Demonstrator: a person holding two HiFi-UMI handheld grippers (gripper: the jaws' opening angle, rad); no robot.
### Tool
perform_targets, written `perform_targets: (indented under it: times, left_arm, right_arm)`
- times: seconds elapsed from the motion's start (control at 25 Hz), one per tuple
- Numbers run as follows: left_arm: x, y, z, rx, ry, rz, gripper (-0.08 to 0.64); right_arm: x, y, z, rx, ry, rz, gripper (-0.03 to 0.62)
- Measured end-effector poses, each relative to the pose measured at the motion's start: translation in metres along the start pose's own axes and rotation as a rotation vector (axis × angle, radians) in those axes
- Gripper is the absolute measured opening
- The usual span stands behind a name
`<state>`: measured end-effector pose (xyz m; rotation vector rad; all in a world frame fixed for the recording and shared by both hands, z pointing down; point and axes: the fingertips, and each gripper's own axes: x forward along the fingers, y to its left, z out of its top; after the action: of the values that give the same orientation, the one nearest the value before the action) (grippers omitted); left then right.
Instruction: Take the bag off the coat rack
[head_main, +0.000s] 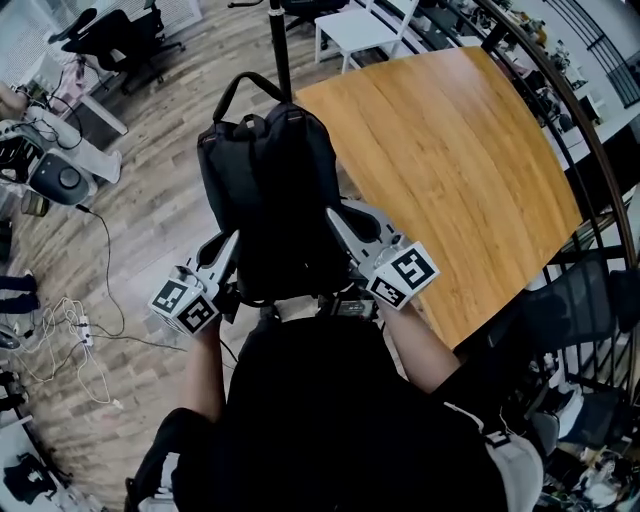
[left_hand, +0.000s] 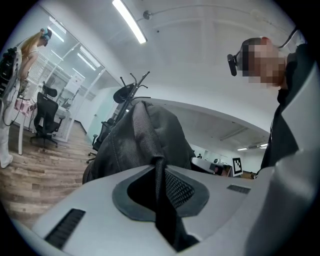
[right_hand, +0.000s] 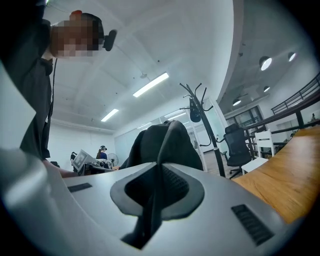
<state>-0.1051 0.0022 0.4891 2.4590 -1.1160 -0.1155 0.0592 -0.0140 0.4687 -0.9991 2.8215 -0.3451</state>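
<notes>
- Wood-plank floor (head_main: 160, 230): runs under everything; office chairs and cables at its edges.
- Wooden table (head_main: 450, 170): orange-brown top, just to the right of the bag in the head view.
- Bag (head_main: 270, 190): 1 black backpack of matte woven fabric, full and rounded.
  - It is held up in front of the person's chest, between the 2 grippers.
  - Its top handle (head_main: 235, 95) arches free just beside the rack's pole.
  - In both gripper views its dark bulk rises right behind the jaws.
- Coat rack (right_hand: 202, 115): thin black pole with curved hooks at the top.
  - In the right gripper view it stands apart, beyond the bag.
  - In the head view only its pole (head_main: 281, 50) shows, behind the top of the bag.
- Left gripper (left_hand: 159, 170): grey body with a marker cube, at the bag's left lower side in the head view (head_main: 230, 245).
  - Jaws nearly together, pinching the left strap (left_hand: 165, 215).
  - This flat black webbing band runs down from the bag through the gap between the pads.
- Right gripper (right_hand: 159, 172): same make, at the bag's right side (head_main: 338, 222).
  - Jaws all but closed, clamped on the right strap (right_hand: 147, 215).
  - This 2nd black band runs from the bag's edge down between the ribbed pads.
</notes>
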Motion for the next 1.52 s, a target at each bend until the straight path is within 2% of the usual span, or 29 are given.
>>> perform_targets:
  times: [0.28,0.48,0.76,0.96,1.2,1.52]
  left_arm:
    - [-0.007,0.025,0.023,0.063,0.005,-0.03,0.048]
    - [-0.01,0.031,0.034,0.151,0.014,0.012,0.048]
    - [-0.013,0.048,0.039,0.187,0.019,0.082,0.048]
    - [-0.013,0.048,0.038,0.185,0.02,0.092,0.048]
    - [-0.008,0.053,0.034,0.104,0.017,0.043,0.048]
    - [-0.003,0.048,0.031,0.081,0.017,0.03,0.047]
  right_arm:
    - [0.028,0.01,0.003,-0.034,0.007,-0.078,0.044]
    - [0.038,0.016,0.005,-0.077,0.03,-0.115,0.044]
    - [0.058,0.02,0.001,-0.09,0.061,-0.185,0.044]
    - [0.058,0.02,0.001,-0.086,0.072,-0.208,0.044]
    - [0.059,0.015,-0.001,-0.058,0.07,-0.209,0.044]
    - [0.053,0.013,0.002,-0.071,0.07,-0.195,0.043]
